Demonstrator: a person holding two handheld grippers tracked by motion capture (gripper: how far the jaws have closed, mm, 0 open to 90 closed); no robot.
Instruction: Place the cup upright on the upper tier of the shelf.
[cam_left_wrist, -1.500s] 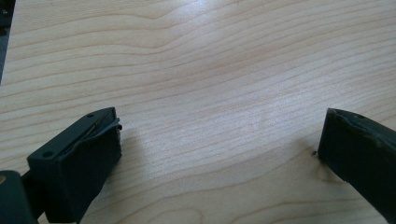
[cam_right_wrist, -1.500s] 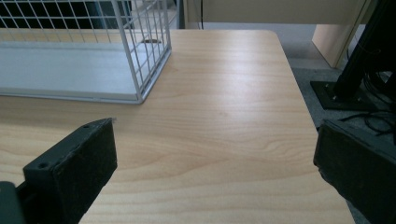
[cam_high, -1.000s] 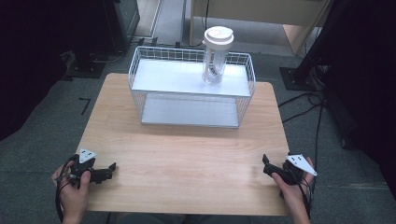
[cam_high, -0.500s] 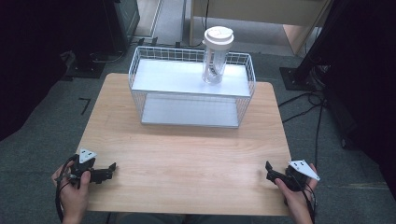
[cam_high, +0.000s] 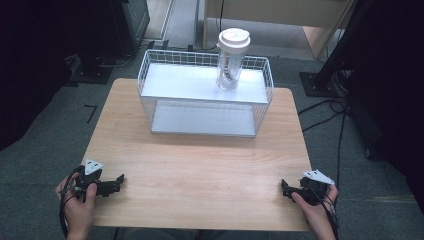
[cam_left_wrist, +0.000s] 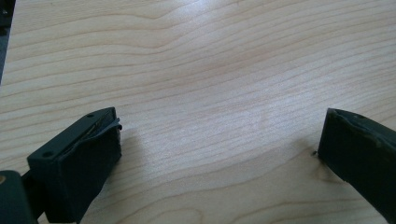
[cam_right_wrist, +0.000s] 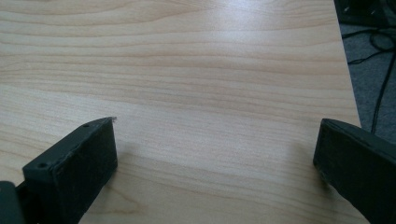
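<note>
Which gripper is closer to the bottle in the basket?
The right gripper. The clear bottle stands upright toward the wire basket's right end, on that gripper's side; the left gripper sits diagonally farther.

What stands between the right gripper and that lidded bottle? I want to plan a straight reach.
The front wall of the wire basket does. The bottle stands inside it, at the back right, so the right gripper, open at the table's near edge, would likely have to come over the rim. The tabletop between holds nothing.
</note>
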